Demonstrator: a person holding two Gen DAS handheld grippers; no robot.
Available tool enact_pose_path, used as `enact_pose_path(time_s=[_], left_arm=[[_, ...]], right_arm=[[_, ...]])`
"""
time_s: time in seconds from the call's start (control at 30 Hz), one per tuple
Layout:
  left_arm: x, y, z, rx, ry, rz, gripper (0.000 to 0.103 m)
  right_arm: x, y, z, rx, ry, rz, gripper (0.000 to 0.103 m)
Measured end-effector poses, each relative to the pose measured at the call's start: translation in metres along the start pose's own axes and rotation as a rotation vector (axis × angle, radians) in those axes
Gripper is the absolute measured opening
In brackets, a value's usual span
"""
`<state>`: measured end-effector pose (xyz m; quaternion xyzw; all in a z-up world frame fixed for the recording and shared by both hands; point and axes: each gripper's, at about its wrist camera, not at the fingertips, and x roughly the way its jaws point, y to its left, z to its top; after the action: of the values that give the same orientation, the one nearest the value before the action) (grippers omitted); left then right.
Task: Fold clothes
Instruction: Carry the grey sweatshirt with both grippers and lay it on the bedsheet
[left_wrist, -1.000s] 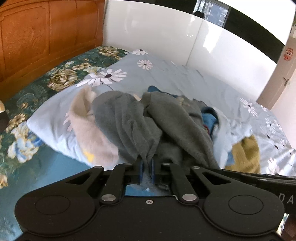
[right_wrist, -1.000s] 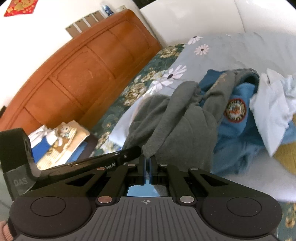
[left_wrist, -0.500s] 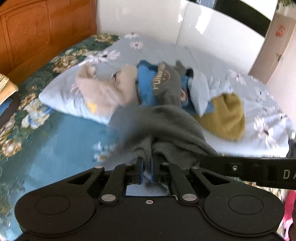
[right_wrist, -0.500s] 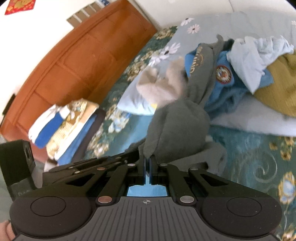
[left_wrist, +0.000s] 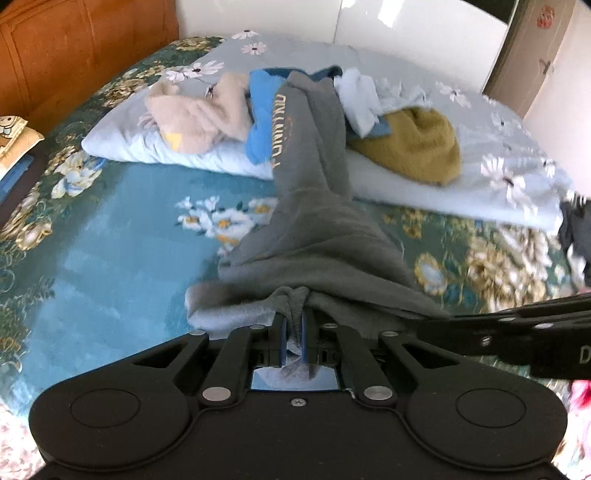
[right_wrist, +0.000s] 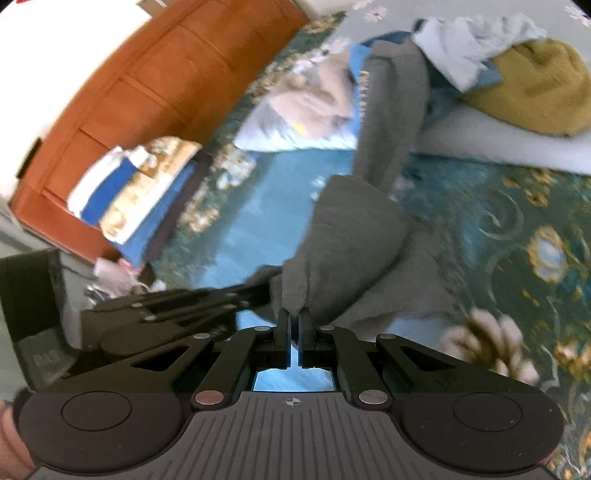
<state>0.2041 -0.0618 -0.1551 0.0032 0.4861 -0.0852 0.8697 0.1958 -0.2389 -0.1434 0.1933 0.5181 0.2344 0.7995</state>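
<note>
Between both grippers, near edge of grey garment (left_wrist: 314, 229) pinched; left fingers (left_wrist: 283, 326) closed on bunched cloth, right fingers (right_wrist: 284, 325) likewise; long axis runs straight ahead over bed (left_wrist: 122, 221) into pile (left_wrist: 406, 147); grippers side by side, equally near.

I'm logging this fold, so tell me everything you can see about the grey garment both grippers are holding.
The grey garment looks like soft, thick fleece, with gold lettering running along one panel. It is bunched and stretched out, not folded. Its far end lies on the clothes pile atop the pale floral pillow; its middle drapes over the teal floral bedspread. The left gripper and right gripper each pinch its near edge.
</note>
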Motion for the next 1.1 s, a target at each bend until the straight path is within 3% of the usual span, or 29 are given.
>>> enact_pose_path(time_s=[0.37, 0.57, 0.8, 0.9, 0.93, 0.97, 1.1], left_arm=[[0.004, -0.001, -0.056, 0.047, 0.127, 0.109, 0.012], [0.01, 0.02, -0.06, 0.01, 0.165, 0.175, 0.012], [0.026, 0.042, -0.046, -0.041, 0.173, 0.213, 0.012], [0.039, 0.055, -0.038, -0.058, 0.169, 0.219, 0.021], [0.045, 0.06, -0.035, -0.065, 0.169, 0.222, 0.025], [0.05, 0.064, -0.032, -0.071, 0.168, 0.225, 0.029], [0.075, 0.087, -0.021, -0.097, 0.171, 0.236, 0.035]], right_arm=[[0.037, -0.057, -0.069, 0.027, 0.157, -0.175, 0.003], [0.047, -0.092, -0.084, 0.105, 0.175, -0.214, 0.003], [0.06, -0.106, -0.085, 0.081, 0.212, -0.294, 0.005], [0.047, -0.09, -0.08, 0.008, 0.195, -0.327, 0.021], [0.04, -0.084, -0.079, -0.016, 0.181, -0.343, 0.035], [0.033, -0.078, -0.078, -0.044, 0.163, -0.363, 0.041], [0.016, -0.059, -0.066, -0.13, 0.125, -0.455, 0.041]])
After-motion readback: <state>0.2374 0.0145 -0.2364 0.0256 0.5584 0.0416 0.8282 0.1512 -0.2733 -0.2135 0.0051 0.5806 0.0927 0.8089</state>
